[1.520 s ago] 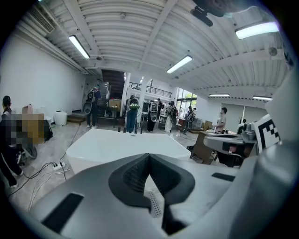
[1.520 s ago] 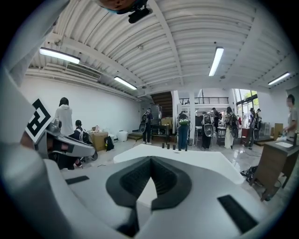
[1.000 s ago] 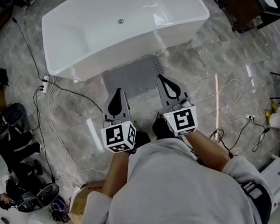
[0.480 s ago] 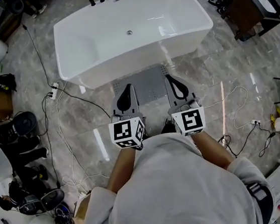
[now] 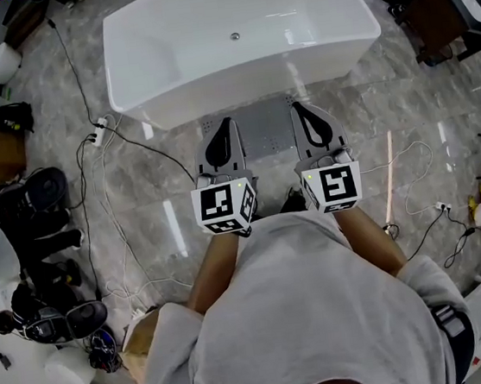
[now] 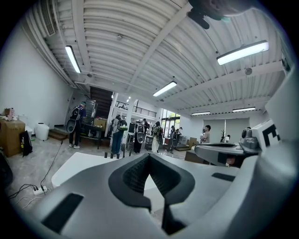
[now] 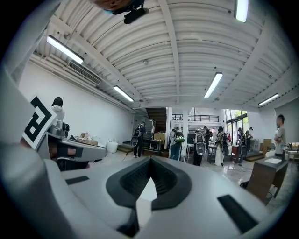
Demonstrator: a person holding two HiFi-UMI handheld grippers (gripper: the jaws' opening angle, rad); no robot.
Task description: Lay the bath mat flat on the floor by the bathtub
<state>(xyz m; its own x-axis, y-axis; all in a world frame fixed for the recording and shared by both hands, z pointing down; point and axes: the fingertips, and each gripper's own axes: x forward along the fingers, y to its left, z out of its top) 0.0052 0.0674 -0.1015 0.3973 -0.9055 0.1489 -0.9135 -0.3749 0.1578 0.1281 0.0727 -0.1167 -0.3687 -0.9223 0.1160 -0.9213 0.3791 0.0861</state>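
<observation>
The white bathtub (image 5: 239,39) fills the top of the head view, standing on a grey marbled floor (image 5: 438,102). The grey bath mat (image 5: 267,136) lies flat just beside the tub's near side, so the laying looks done. The left gripper (image 5: 222,132) and right gripper (image 5: 305,118) are held above the mat's two sides, jaws pressed together, nothing between them. The next move, I judge, is only to check the edges and step away. No readable writing shows, only square markers on the gripper cubes.
</observation>
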